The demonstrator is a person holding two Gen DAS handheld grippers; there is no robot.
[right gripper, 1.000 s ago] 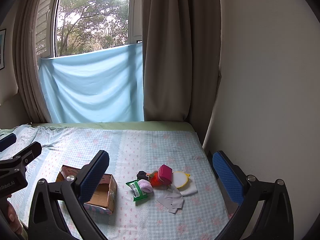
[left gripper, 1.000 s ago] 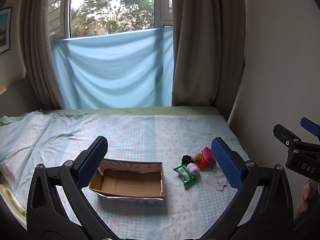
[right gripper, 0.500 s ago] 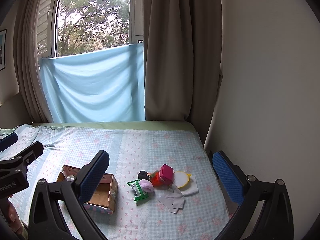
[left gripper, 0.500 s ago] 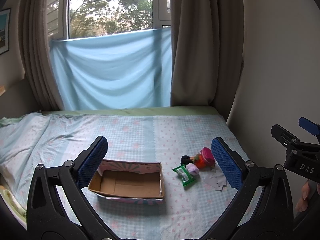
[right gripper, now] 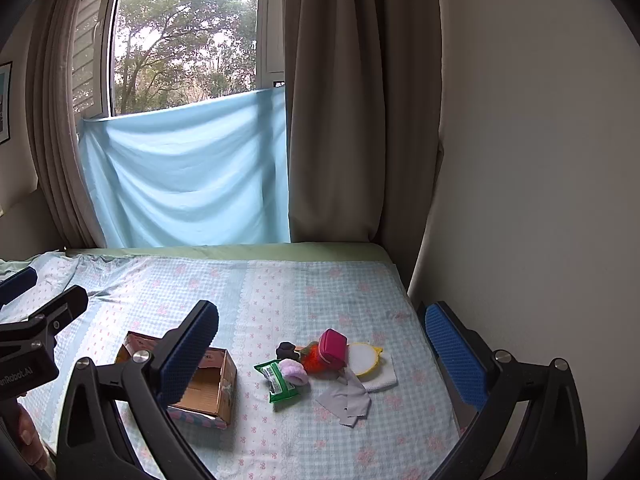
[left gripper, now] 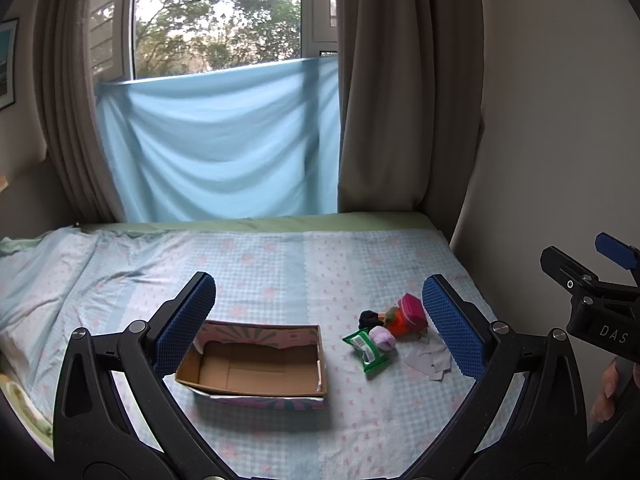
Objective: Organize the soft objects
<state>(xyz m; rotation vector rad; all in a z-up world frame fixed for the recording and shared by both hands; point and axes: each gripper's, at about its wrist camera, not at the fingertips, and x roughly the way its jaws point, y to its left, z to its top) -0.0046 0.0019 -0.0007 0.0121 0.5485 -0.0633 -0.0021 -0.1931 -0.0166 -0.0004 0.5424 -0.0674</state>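
An empty cardboard box (left gripper: 256,364) (right gripper: 200,384) lies on the bed, left of a small pile. The pile holds a green wipes packet (right gripper: 280,380) (left gripper: 366,350), a lilac scrunchie (right gripper: 294,372) (left gripper: 382,338), a black scrunchie (right gripper: 287,350) (left gripper: 370,318), an orange soft toy (right gripper: 314,358), a magenta pouch (right gripper: 332,346) (left gripper: 412,312), a yellow-rimmed round pad (right gripper: 362,358) on a white cloth (right gripper: 384,380), and a grey cloth (right gripper: 348,398) (left gripper: 430,362). My left gripper (left gripper: 320,330) is open above the box. My right gripper (right gripper: 322,354) is open, well back from the pile. Both hold nothing.
The bed (left gripper: 280,264) has a pale blue checked sheet. A wall (right gripper: 520,200) runs close along its right side. Brown curtains (right gripper: 332,120) and a hung blue cloth (right gripper: 184,176) close off the far end. A hand (left gripper: 608,392) holds the other gripper at the right.
Both views have drifted very slightly; the objects on the bed and both open grippers are as before.
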